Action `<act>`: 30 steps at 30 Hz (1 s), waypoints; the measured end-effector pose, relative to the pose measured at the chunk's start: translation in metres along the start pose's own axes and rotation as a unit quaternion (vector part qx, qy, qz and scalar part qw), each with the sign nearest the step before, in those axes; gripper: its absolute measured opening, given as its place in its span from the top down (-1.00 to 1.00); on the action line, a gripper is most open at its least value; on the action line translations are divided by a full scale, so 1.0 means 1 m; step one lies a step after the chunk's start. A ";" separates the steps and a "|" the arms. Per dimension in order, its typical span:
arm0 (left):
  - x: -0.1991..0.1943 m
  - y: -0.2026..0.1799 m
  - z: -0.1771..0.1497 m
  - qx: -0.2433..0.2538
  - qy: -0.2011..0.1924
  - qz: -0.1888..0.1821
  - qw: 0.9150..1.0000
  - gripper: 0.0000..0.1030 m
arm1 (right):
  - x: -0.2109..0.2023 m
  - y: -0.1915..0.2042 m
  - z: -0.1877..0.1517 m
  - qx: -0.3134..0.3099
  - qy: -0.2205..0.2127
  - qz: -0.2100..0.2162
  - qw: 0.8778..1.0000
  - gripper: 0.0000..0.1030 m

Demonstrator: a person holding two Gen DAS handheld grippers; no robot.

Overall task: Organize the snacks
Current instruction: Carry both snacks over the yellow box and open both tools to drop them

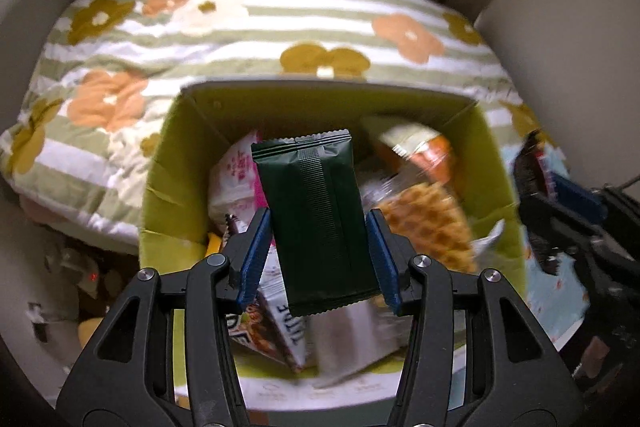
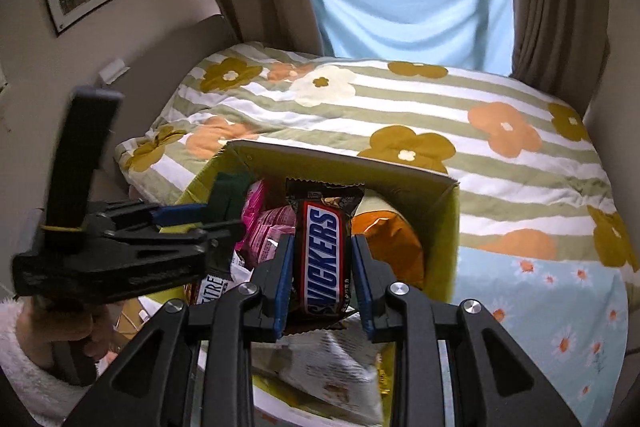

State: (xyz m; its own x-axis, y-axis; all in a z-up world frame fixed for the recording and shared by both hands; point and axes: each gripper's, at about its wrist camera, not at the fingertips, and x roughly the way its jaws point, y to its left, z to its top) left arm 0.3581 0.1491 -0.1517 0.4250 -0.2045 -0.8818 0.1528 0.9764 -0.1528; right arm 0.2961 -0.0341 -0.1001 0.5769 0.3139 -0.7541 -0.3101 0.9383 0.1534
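- My left gripper (image 1: 318, 251) hangs over the green box (image 1: 160, 163), its blue pads clamped on a dark green packet (image 1: 320, 219).
- The packet stands lengthwise along the fingers, back seam facing me, crimped end pointing away.
- My right gripper (image 2: 322, 277) hangs over the same box, clamped on a Snickers bar (image 2: 323, 259).
- The bar runs lengthwise along the fingers, above other snacks in the box.
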 end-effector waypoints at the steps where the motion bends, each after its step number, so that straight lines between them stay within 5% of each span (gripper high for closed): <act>1: 0.006 0.004 -0.001 -0.001 0.011 -0.003 1.000 -0.07 | 0.003 0.002 0.000 0.005 0.002 -0.005 1.000 0.49; 2: 0.011 0.007 -0.002 -0.001 0.017 -0.009 1.000 -0.52 | 0.003 0.002 0.000 0.008 0.003 -0.009 1.000 0.50; 4: 0.013 0.012 -0.003 0.001 0.016 -0.011 1.000 -0.95 | 0.005 0.003 0.000 0.014 0.005 -0.017 1.000 0.50; 19: -0.009 0.026 -0.031 0.013 -0.004 0.035 0.999 -0.98 | 0.031 0.020 0.020 0.014 0.045 -0.010 0.999 0.49; 20: -0.011 0.027 -0.034 0.014 -0.006 0.039 0.999 -0.98 | 0.034 0.022 0.023 0.012 0.049 -0.007 0.999 0.43; 22: -0.016 0.027 -0.039 0.015 -0.010 0.047 0.999 -0.98 | 0.039 0.025 0.025 0.009 0.055 0.003 0.998 -0.08; 24: -0.019 0.031 -0.046 0.014 -0.011 0.054 0.998 -0.98 | 0.041 0.029 0.024 0.009 0.053 0.003 0.999 -0.97; 30: -0.025 0.039 -0.063 0.013 -0.015 0.062 0.998 -0.98 | 0.038 0.028 0.008 0.014 0.061 -0.026 0.998 -0.99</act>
State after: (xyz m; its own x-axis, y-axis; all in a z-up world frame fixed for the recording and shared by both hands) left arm 0.2974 0.1970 -0.1642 0.4685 -0.0855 -0.8793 0.1206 0.9922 -0.0322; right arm 0.3156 0.0058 -0.1195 0.4946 0.2457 -0.8337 -0.2602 0.9571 0.1278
